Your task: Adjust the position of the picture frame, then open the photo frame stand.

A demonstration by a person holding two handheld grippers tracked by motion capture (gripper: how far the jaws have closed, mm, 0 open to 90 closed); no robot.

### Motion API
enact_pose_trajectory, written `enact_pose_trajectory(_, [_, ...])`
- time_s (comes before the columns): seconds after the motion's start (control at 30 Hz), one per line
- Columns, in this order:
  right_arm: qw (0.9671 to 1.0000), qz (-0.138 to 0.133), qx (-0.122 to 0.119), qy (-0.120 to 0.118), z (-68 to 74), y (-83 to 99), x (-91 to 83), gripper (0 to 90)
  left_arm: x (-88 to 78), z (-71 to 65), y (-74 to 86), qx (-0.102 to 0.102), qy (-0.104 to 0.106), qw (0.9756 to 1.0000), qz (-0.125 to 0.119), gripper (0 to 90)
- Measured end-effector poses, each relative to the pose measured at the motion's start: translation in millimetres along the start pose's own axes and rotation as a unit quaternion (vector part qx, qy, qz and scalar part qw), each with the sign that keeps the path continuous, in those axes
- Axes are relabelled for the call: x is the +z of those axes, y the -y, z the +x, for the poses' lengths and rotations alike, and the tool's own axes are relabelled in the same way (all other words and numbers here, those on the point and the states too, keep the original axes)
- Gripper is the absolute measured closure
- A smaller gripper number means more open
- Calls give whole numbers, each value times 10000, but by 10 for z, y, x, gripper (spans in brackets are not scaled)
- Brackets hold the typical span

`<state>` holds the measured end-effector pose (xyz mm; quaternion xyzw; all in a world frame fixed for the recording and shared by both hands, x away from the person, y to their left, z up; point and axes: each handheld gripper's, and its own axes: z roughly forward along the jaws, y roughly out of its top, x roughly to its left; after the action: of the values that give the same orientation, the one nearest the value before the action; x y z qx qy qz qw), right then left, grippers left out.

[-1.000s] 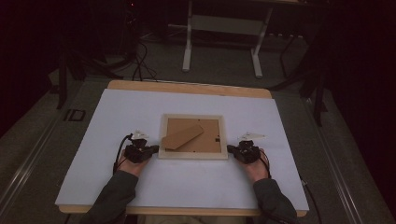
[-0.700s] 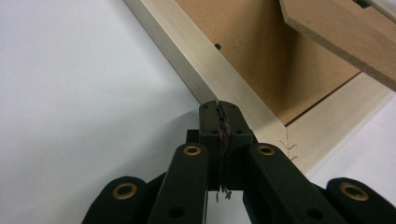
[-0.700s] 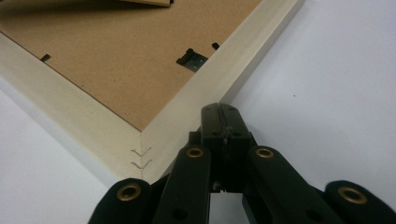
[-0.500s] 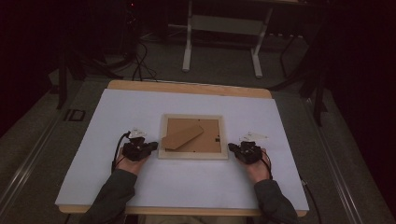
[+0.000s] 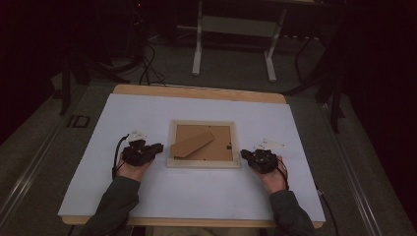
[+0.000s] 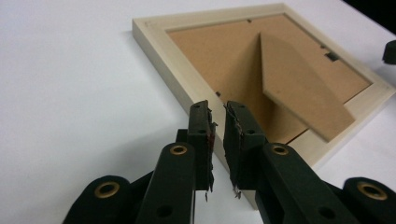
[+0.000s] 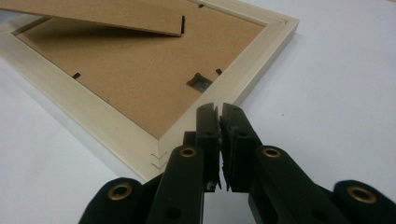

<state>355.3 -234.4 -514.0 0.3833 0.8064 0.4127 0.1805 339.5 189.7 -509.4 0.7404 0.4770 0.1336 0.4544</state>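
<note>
Grippers sit nearest us, one at each short side of the picture frame (image 5: pixel 203 144), which lies face down on the white table cover (image 5: pixel 147 196). Our left gripper (image 6: pixel 217 133) shows a narrow slit between its jaws, which have just been opening, and nothing is between them; the frame's wooden edge lies just ahead of its tips. Our right gripper (image 7: pixel 219 126) is barely parted, its jaws also just opening on nothing, with the frame's corner right in front of it. So both tools are released, touching nothing we can see.

We judge the step to be the approach for a two-sided grasp of the frame. Next we would need to spread the jaws wider than the wooden edge and push them in around it.

Farther ahead, the frame holds its brown backing board (image 7: pixel 140 74), and the stand flap (image 6: pixel 299 88) is lifted off that board at an angle.
</note>
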Motion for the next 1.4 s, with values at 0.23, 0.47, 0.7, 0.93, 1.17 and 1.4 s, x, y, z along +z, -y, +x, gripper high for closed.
enact_pose_trajectory(0.23, [10000, -23, -58, -6, 19, -17, -28, 842, -55, -42, -137, 33, 100, 9999, -111, 799])
enact_pose_trajectory(0.47, [9999, -57, -86, -36, 32, -26, -43, 810, 39, -152, -476, 210, 294, 9993, 18, 640])
enact_pose_trajectory(0.7, [9999, 1, -93, -74, 40, -28, -43, 754, 249, -223, -628, 195, 547, 9981, 224, 480])
enact_pose_trajectory(0.93, [10000, -41, -38, -79, 50, -36, -29, 688, 480, -220, -696, 44, 750, 9956, 561, 430])
enact_pose_trajectory(1.17, [10000, -42, -22, -60, 33, -20, -40, 671, 671, -201, -680, -84, 822, 9925, 896, 372])
enact_pose_trajectory(1.4, [10000, -20, 20, -72, 10, 7, -43, 657, 763, -124, -616, -333, 959, 9892, 1057, 364])
